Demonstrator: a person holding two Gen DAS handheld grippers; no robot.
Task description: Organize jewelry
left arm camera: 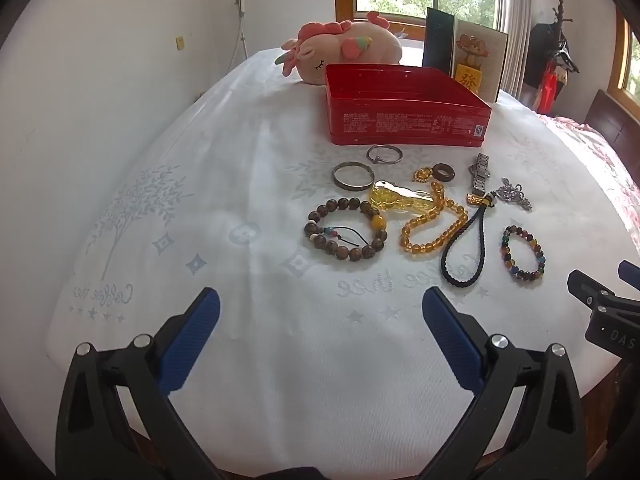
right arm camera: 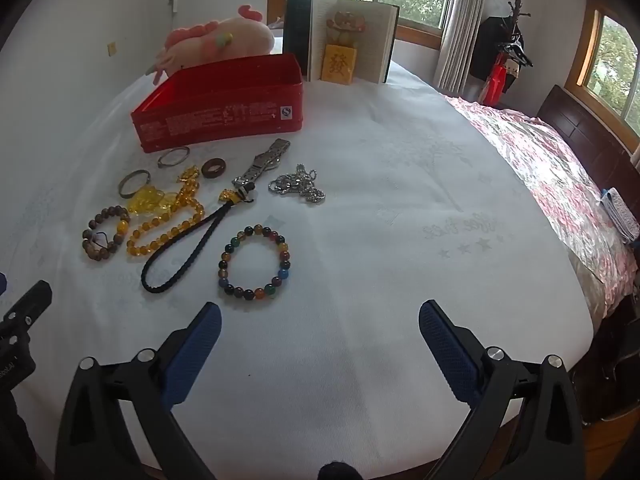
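Observation:
Several pieces of jewelry lie on a white tablecloth in front of an open red tin [left arm camera: 404, 106] [right arm camera: 218, 106]. Among them are a brown wooden bead bracelet [left arm camera: 346, 230] [right arm camera: 105, 238], an amber bead string [left arm camera: 434, 226] [right arm camera: 164, 228], a black braided cord [left arm camera: 464, 248] [right arm camera: 180, 258], a multicoloured bead bracelet [left arm camera: 523, 253] [right arm camera: 254, 262], two metal bangles [left arm camera: 352, 176], a watch [left arm camera: 480, 172] [right arm camera: 262, 164] and a silver chain [right arm camera: 298, 184]. My left gripper [left arm camera: 320, 304] stands open, nearer than the brown bracelet, with nothing between its fingers. My right gripper [right arm camera: 320, 312] is open too, just nearer than the multicoloured bracelet.
A pink plush toy [left arm camera: 344, 48] lies behind the tin, with an open book [right arm camera: 344, 46] and a yellow block [right arm camera: 339, 64] standing beside it. A bed with a floral cover [right arm camera: 560, 184] runs along the right. The table's edge curves close below both grippers.

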